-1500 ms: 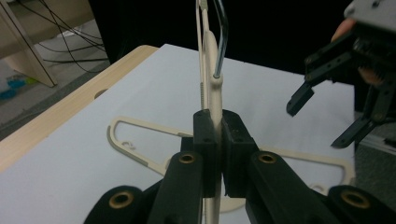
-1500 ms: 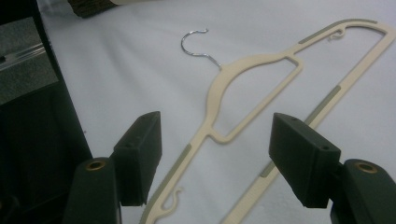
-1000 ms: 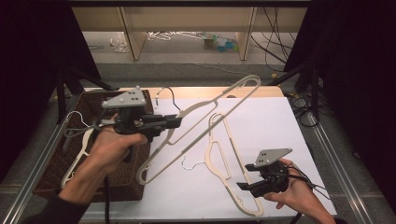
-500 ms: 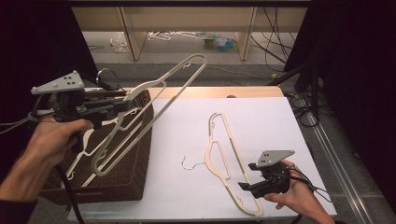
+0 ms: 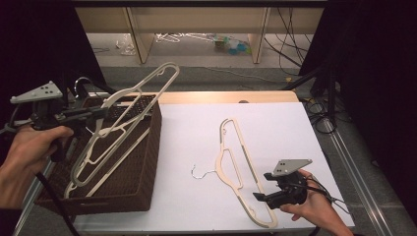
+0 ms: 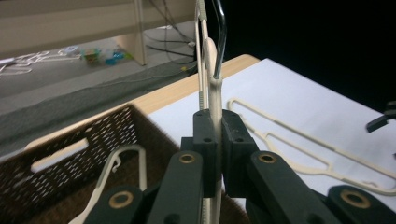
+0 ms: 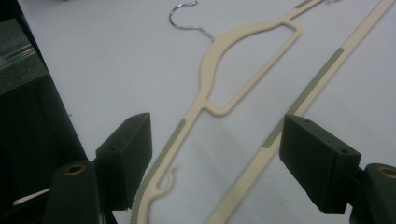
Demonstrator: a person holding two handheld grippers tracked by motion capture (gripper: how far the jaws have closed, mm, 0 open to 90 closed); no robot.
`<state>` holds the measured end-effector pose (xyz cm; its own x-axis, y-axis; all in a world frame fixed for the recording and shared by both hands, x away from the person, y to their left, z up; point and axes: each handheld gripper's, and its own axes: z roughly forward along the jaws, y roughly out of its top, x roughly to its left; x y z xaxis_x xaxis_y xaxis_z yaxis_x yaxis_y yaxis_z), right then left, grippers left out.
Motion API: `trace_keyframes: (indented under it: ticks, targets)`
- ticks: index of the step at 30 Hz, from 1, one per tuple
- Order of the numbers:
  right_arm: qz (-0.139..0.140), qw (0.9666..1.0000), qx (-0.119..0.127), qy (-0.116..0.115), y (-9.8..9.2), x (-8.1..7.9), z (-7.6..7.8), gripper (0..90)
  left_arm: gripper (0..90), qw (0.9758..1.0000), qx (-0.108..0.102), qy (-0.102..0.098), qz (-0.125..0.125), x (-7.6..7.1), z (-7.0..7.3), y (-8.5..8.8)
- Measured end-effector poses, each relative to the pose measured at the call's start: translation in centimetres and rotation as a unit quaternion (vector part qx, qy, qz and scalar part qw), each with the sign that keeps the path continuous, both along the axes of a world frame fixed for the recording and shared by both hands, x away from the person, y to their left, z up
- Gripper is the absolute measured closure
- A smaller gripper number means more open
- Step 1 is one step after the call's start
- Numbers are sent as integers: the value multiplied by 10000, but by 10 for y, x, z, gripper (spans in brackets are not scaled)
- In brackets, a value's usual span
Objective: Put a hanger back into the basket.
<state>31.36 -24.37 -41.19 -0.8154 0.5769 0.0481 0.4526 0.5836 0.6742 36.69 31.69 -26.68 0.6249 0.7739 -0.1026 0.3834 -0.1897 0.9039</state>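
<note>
Hangers number at least three, all cream plastic with thin wire hooks. One hanger you hold up in your left gripper, tilted over the basket, its far end reaching up past the basket's back rim; in the left gripper view the jaws are pinched tight on its neck just below the hook, and most of its frame runs out of that view's top edge. A second hanger lies flat on the white sheet, hook pointing toward the basket; its near end is partly covered by your right gripper in the high view. Your right gripper's jaws stand wide apart just above that hanger, holding nothing, one on either side of its arm and bar. A third hanger lies slanted inside the brown wicker basket, largely behind the raised one, so you cannot tell whether more lie beneath it. Your left hand sits at the basket's left side; the basket stands at the left of the table.
</note>
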Motion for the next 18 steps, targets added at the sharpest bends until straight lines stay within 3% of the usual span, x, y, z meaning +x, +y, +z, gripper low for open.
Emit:
trace_keyframes:
  ticks: [11, 18]
  targets:
    - [-36, 10000, -12, 38, -2, 1, -2, 265, 856, 9984, 275, 217, 455, 2, -29, 37]
    - [-22, 10000, -7, 19, -3, 0, -1, 264, 856, 9972, 418, 327, 525, 2, -41, 48]
